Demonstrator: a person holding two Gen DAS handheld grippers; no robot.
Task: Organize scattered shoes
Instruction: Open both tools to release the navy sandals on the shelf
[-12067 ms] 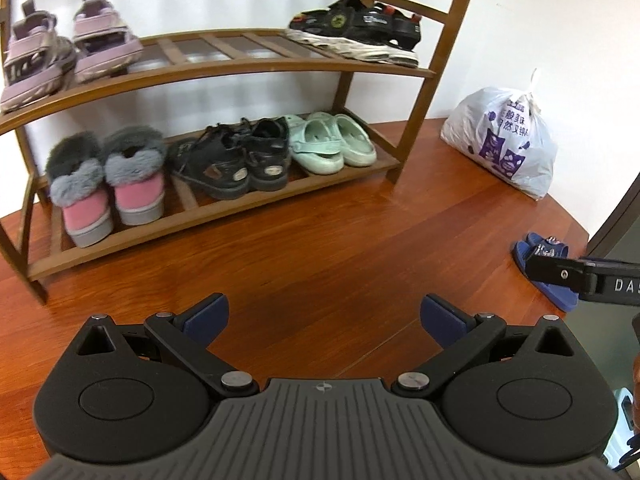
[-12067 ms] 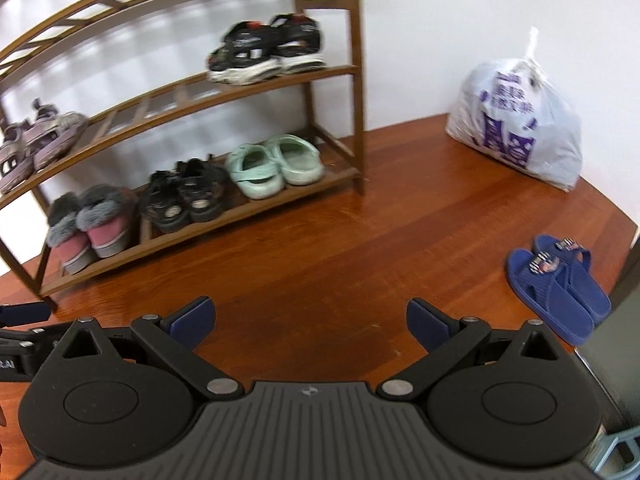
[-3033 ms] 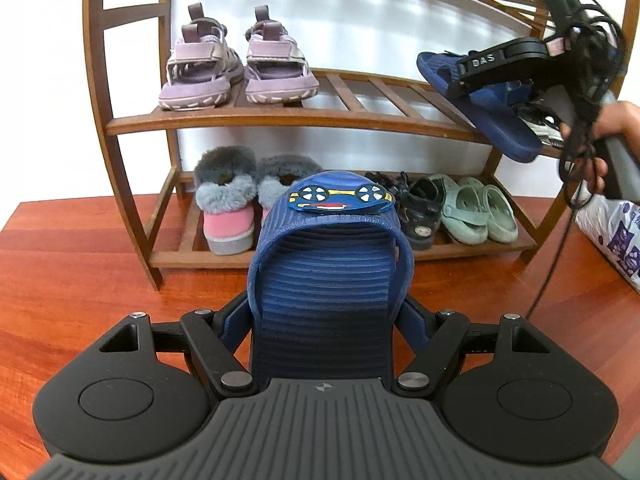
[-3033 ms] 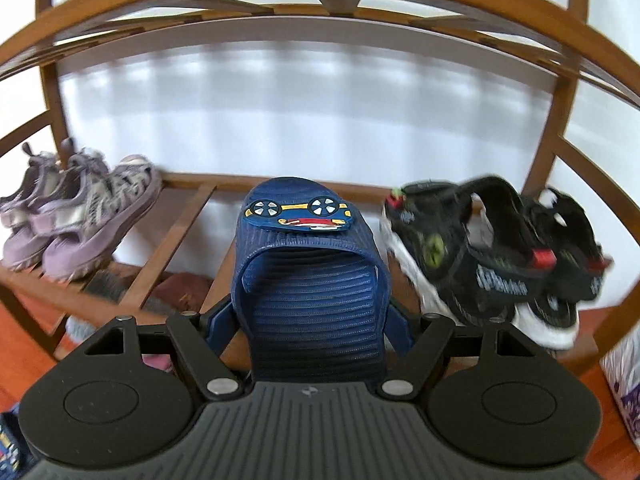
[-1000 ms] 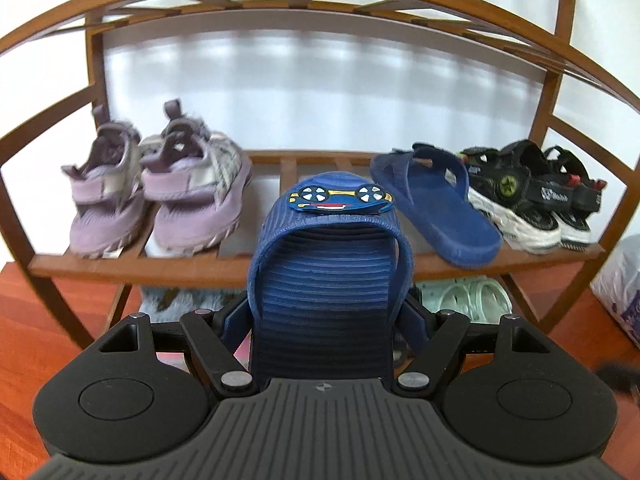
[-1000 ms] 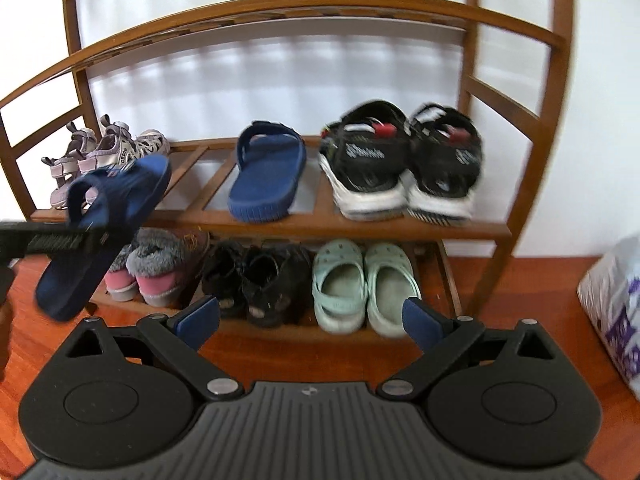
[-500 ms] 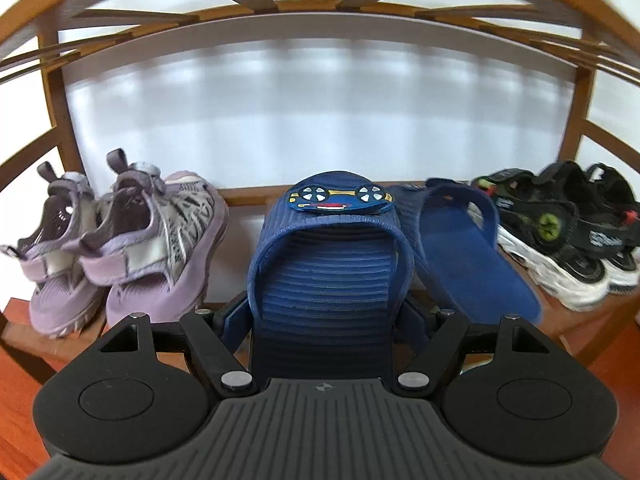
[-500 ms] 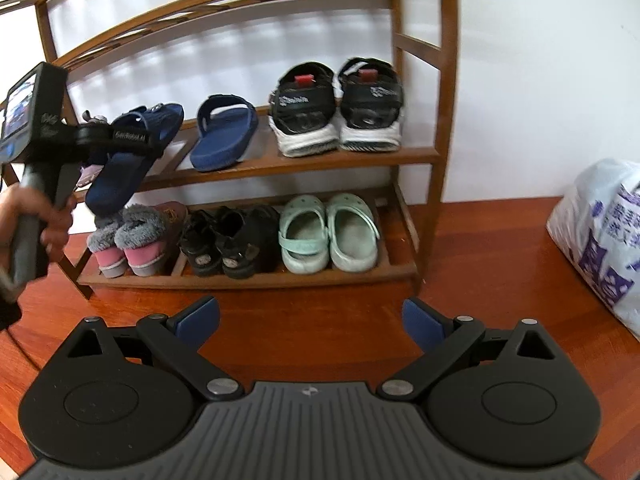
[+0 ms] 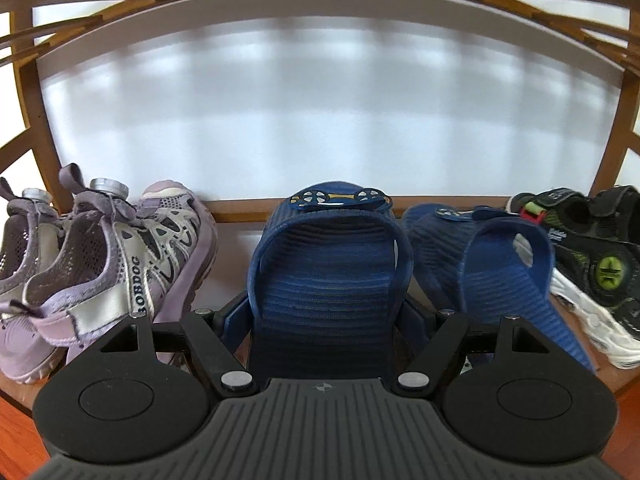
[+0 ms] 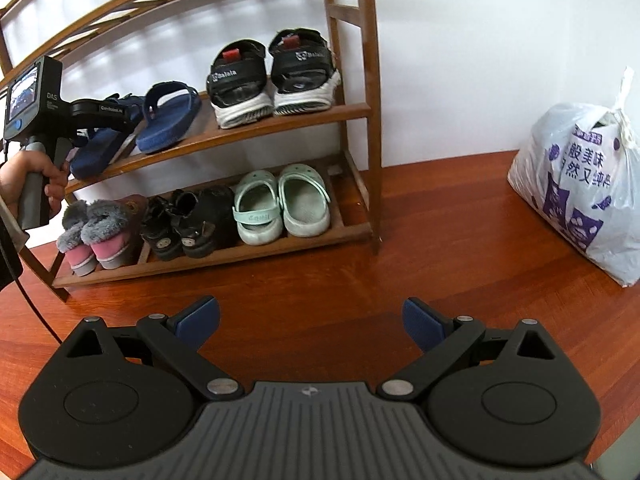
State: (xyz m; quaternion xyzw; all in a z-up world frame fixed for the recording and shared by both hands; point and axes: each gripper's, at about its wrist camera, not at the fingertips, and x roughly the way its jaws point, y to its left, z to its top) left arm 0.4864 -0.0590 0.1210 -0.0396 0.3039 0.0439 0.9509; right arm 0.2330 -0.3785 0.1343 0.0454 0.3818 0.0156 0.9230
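Placing the second blue slipper (image 9: 328,276) on the rack's middle shelf (image 9: 236,280) looks like the step in hand: the left tool (image 9: 326,312) grips its sides, toe toward the wall, between the purple sandals (image 9: 120,256) and its mate (image 9: 492,264). Next it likely needs lowering flat, then release. Ribbed navy strap, car badge on top.

From the right wrist, the right tool (image 10: 312,320) stands wide and empty above the floor (image 10: 360,280); the held slipper (image 10: 96,148) hangs at the shelf edge beside its mate (image 10: 170,118).

My left wrist camera is looking close into the shoe rack's (image 9: 248,206) middle shelf; my right is facing it from farther back, sharing that shelf (image 10: 240,130).
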